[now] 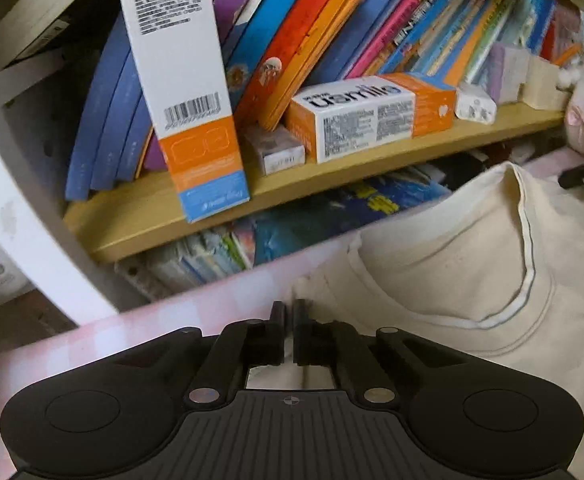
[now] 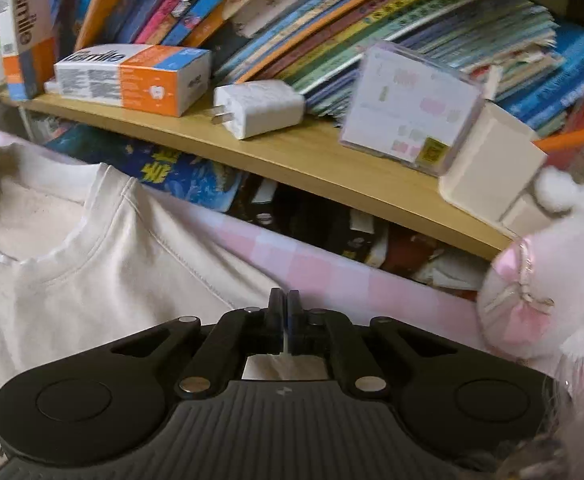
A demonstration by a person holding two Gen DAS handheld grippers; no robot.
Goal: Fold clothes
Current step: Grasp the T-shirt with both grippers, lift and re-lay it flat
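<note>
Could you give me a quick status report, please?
Left gripper and right gripper shut on shirt shoulders. Shirt flat, unfolded. Plush toy near right.

T-shirt [image 2: 72, 280] on the bedsheet [image 2: 331, 272], before the shelf [image 2: 292, 160] of books [image 2: 411, 20].

surface: pink checked cloth [image 2: 331, 264] | on it: cream T-shirt [image 2: 92, 280], pink plush toy [image 2: 551, 300]

Your cream T-shirt [image 2: 92, 272] is soft matt cotton-like cloth; the shelf [image 2: 292, 152] is smooth pale wood; each claw [image 1: 289, 312] [image 2: 283, 304] looks matt black plastic.
</note>
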